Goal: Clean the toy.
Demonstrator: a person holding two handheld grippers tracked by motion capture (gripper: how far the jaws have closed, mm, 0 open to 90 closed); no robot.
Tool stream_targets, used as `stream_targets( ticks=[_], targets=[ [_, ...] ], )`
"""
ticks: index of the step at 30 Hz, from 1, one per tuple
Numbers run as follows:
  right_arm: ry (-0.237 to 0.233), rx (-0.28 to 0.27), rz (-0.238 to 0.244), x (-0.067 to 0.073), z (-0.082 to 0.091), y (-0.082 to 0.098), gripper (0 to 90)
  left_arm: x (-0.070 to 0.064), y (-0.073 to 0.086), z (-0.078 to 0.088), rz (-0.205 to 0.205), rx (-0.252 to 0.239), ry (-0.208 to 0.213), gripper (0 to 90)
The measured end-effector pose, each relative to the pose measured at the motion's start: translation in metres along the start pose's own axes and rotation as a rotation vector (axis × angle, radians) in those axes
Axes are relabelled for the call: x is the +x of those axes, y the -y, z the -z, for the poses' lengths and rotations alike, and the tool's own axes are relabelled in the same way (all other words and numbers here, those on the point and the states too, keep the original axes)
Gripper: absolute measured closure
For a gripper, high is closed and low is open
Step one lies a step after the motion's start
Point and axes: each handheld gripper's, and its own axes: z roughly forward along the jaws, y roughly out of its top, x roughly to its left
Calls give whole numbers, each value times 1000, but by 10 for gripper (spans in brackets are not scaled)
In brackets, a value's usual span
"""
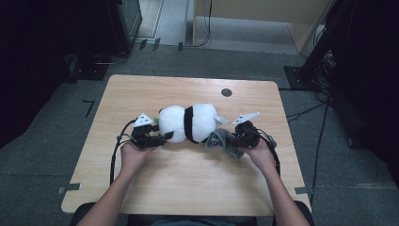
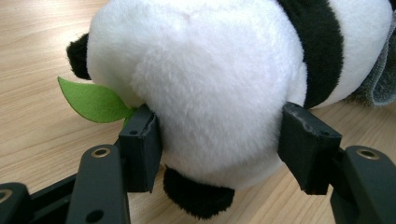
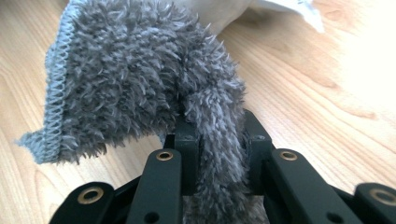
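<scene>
A plush panda, white with a black band, lies on its side in the middle of the wooden table. My left gripper is shut on the panda's white head end, a pad pressed into the fur on each side. A green felt leaf sticks out beside the head. My right gripper is shut on a grey fluffy cloth, which bunches between its jaws and touches the panda's right end.
A small dark round mark sits on the table toward the far edge. A white tag pokes out at the panda's right end. Beyond the table lie grey floor, cables and dark equipment stands.
</scene>
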Motion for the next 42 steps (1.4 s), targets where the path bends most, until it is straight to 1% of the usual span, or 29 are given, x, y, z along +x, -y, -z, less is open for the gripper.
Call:
stream_targets(
  ticks=[3, 5, 10, 14, 17, 18, 19, 22, 25, 29, 30, 32, 35, 38, 39, 40, 41, 42],
  targets=[
    [18, -8, -14, -4, 4, 0, 744, 0, 0, 0, -1, -1, -2, 361],
    [27, -25, -33, -8, 8, 2, 745, 0, 0, 0, 0, -3, -2, 361],
    [56, -71, -57, -15, 21, 2, 745, -1, 0, 0, 0, -4, -4, 361],
    [82, -94, -75, -20, 28, -2, 745, -1, 0, 0, 0, -4, -5, 360],
    [103, -98, -91, -21, 31, -4, 740, -1, 0, 0, -4, -6, -5, 355],
    [125, -94, -90, -21, 31, -5, 740, 0, 0, -1, -5, -8, -4, 352],
    [136, -89, -88, -22, 32, -6, 741, 0, 1, -1, -7, -10, -3, 351],
    [136, -101, -109, -24, 34, -9, 752, 0, 1, -1, -8, -10, -3, 350],
    [152, -108, -119, -27, 34, -12, 763, 0, 0, -1, -10, -8, -5, 349],
    [168, -141, -160, -32, 37, -17, 765, 0, 0, -1, -9, -9, -2, 349],
    [178, -143, -172, -34, 38, -18, 765, 0, 0, -1, -10, -9, -2, 348],
    [201, -140, -179, -35, 39, -20, 765, 1, 0, -1, -10, -9, -2, 345],
    [196, -154, -184, -36, 39, -22, 764, 1, 0, -1, -3, -9, 2, 336],
    [224, -155, -190, -36, 40, -23, 764, 1, 0, -1, -5, -10, 1, 334],
    [219, -161, -194, -36, 41, -24, 764, 1, -1, -1, -5, -10, 2, 334],
    [203, -171, -196, -35, 40, -24, 765, 1, -1, -1, -5, -9, 5, 334],
    [189, -171, -190, -34, 38, -25, 764, 2, 0, -1, -4, -10, 6, 332],
    [187, -167, -180, -31, 36, -26, 764, 2, -1, -1, -4, -10, 7, 332]
  ],
)
